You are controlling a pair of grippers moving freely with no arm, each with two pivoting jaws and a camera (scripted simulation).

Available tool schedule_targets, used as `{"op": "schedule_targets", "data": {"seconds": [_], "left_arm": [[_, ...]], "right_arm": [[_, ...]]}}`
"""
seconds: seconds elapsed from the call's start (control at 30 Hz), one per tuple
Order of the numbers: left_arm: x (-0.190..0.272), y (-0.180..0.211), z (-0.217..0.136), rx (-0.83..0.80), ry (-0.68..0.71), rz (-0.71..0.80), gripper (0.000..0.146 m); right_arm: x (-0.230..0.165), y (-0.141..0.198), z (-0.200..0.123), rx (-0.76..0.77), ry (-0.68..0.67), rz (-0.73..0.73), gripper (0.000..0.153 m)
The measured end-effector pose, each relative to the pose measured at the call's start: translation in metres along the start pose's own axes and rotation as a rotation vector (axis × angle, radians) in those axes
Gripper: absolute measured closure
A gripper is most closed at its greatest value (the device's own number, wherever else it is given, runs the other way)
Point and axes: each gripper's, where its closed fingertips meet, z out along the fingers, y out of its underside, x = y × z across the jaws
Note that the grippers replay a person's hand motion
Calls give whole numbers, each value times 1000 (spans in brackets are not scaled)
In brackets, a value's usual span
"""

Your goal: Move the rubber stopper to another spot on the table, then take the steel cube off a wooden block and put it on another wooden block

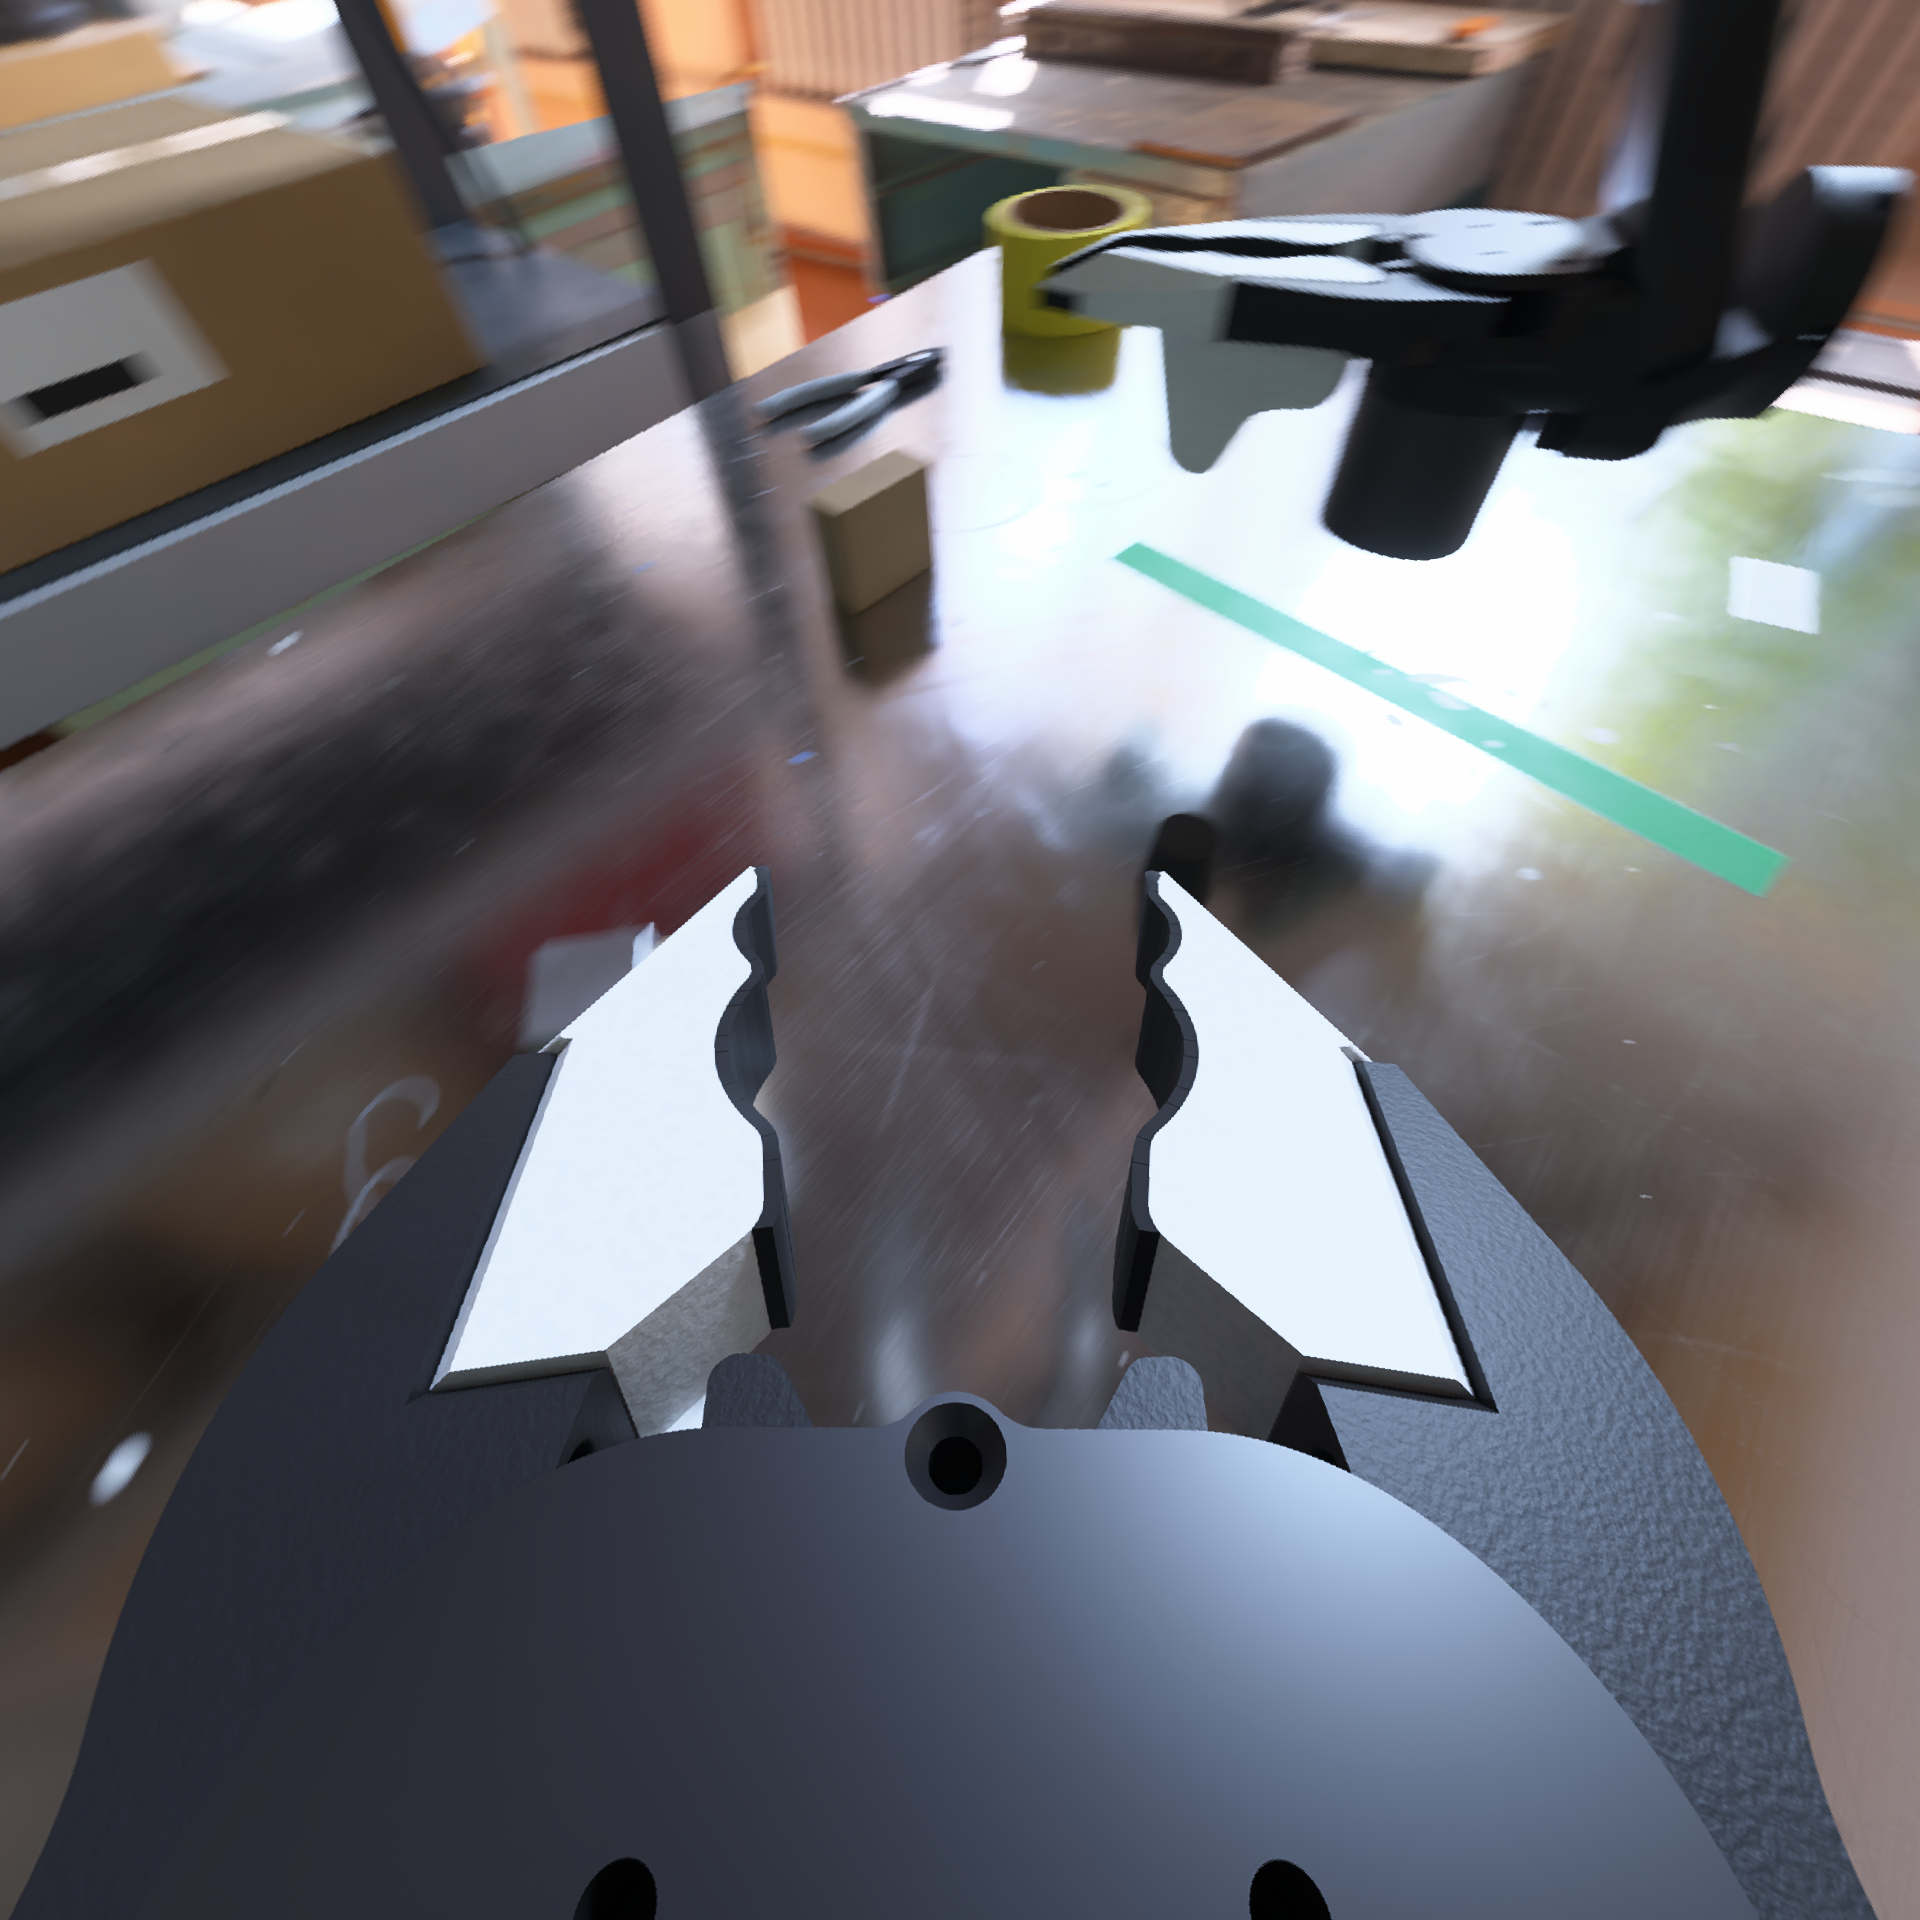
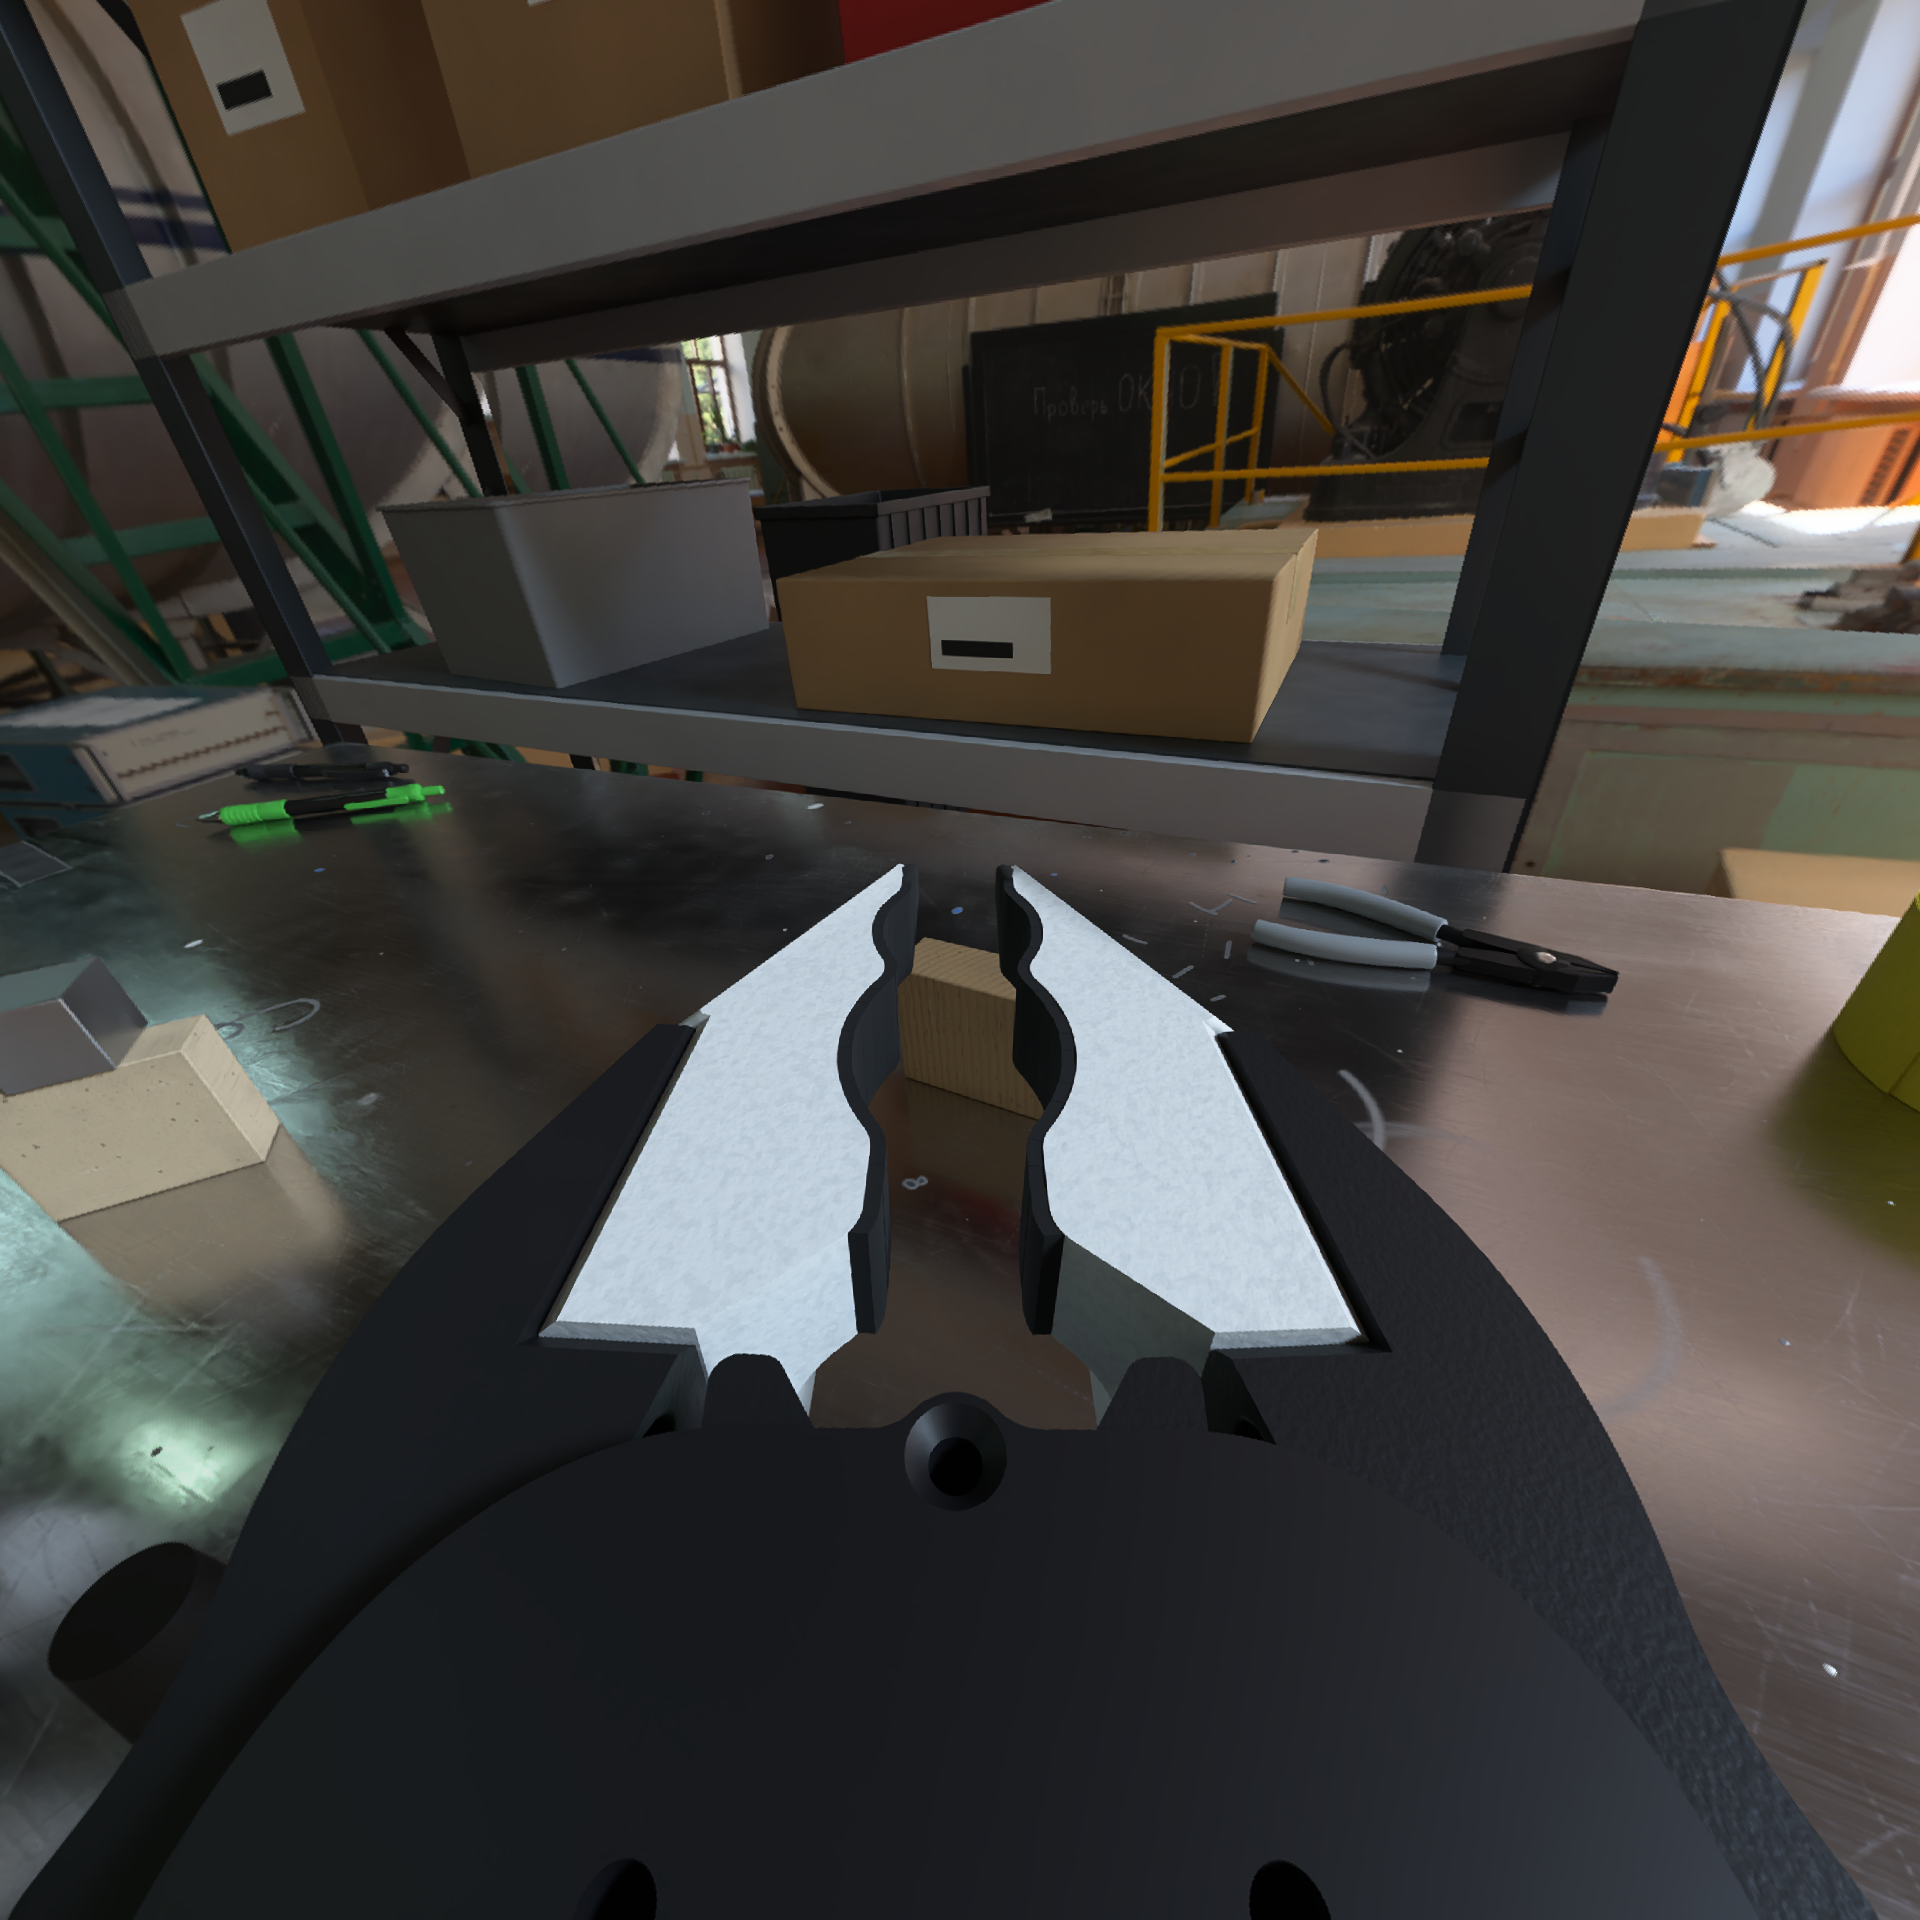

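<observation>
My left gripper (image 1: 958, 888) is wide open and empty, low over the shiny metal table (image 1: 1039, 675); this view is motion-blurred. A small dark shape (image 1: 1184, 844), perhaps the rubber stopper, shows just past its right fingertip. In the right wrist view a black cylinder (image 2: 125, 1631) stands at the lower left. The steel cube (image 2: 68, 1023) sits on a pale wooden block (image 2: 145, 1127) at the left. My right gripper (image 2: 954, 878) is empty, its jaws a narrow gap apart, and it hovers above a small wooden block (image 2: 961, 1023), also in the left wrist view (image 1: 873, 530). The right gripper (image 1: 1055, 291) floats at the upper right there.
A yellow tape roll (image 1: 1065, 270) and grey-handled pliers (image 2: 1423, 940) lie at the table's far side. A green pen (image 2: 327, 805) lies at the far left. A shelf (image 2: 831, 748) with a cardboard box and a grey bin stands behind. A green tape strip (image 1: 1455, 717) crosses the table.
</observation>
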Motion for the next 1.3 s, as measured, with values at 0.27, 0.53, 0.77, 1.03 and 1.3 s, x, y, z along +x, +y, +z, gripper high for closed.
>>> {"op": "schedule_targets", "data": {"seconds": [0.27,0.53,0.77,1.03,1.3], "left_arm": [[-70,39,-28,-41,-272,-120,56],[-84,48,19,-74,-168,-155,65],[-83,44,29,-105,-89,-88,118],[-70,-37,51,6,114,104,118],[-42,-81,193,-54,517,382,118]], "right_arm": [[-5,4,2,-23,9,-52,138],[-4,3,1,-19,16,-42,138],[-3,-3,-2,21,3,3,138],[-1,-7,-5,51,-12,54,138],[0,-9,-6,61,-18,68,138]]}}
